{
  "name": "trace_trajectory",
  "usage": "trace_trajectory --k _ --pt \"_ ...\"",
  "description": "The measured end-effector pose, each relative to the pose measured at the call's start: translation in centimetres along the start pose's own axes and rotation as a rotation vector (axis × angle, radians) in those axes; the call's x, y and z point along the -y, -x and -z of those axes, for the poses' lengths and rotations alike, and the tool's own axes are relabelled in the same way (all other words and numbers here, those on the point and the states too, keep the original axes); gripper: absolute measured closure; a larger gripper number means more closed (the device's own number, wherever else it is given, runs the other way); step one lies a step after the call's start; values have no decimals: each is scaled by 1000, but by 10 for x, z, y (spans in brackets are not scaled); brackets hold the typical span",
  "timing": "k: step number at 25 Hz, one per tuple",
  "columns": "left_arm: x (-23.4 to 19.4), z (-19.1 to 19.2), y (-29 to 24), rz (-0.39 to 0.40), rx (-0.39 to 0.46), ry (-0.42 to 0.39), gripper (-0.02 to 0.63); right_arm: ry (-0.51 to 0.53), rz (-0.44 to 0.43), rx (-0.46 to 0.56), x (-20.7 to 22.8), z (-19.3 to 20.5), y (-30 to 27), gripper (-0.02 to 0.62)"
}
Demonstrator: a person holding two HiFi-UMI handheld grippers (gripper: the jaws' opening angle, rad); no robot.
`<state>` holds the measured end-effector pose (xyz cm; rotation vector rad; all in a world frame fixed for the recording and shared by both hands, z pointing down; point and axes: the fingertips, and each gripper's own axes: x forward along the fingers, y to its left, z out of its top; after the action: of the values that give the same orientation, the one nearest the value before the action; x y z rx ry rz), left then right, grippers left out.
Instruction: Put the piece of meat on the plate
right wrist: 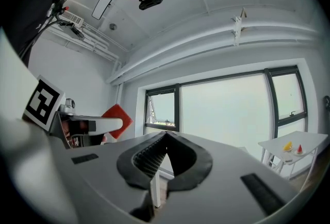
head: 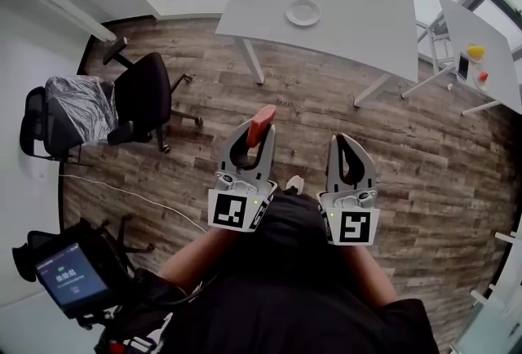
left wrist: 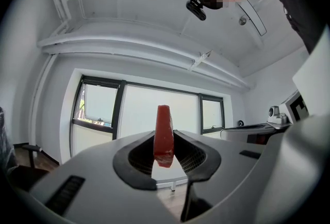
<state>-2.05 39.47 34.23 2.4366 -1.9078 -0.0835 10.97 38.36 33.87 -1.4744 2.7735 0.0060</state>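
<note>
Red piece of meat (left wrist: 164, 138) (standing on edge) is clamped in the jaws of the left gripper (head: 256, 130), well apart from the white plate (head: 303, 13) on the table (head: 367, 18); the right gripper (head: 342, 142) is closed, empty.

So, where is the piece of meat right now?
The piece of meat is clamped in the left claw, left of centre in the head view, above the wooden floor, apart from the plate.

A black office chair (head: 147, 95) stands on the wooden floor (head: 408, 173) at nine o'clock. Just beside it, another chair (head: 75, 109) holds something grey and shiny. A small screen (head: 72, 276) glows at eight o'clock. A white side table (head: 499, 50) at two o'clock carries little yellow and red things.
</note>
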Motion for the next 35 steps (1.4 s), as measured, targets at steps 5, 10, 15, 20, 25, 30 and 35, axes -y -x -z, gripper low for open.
trace_trajectory --k 5,10,15,20,25,30,35 --pt "-14 2 -7 -37 -22 -2 511 -9 -7 3 8 2 -1 591" --pt "-11 1 -9 -24 -20 -5 511 -16 10 -6 12 5 8 591" --pt "10 -1 -22 25 -14 4 511 -15 52 18 31 -6 17 591" --pt "20 -1 -37 66 -17 5 511 -2 54 45 36 -10 17 591" --pt "15 1 -70 108 -10 7 511 -4 89 8 59 4 -15 591" --pt "-13 7 -133 124 -24 23 511 2 103 -35 87 11 -75 591" --pt "-35 4 -173 109 -25 40 511 11 95 -46 100 7 -113 591"
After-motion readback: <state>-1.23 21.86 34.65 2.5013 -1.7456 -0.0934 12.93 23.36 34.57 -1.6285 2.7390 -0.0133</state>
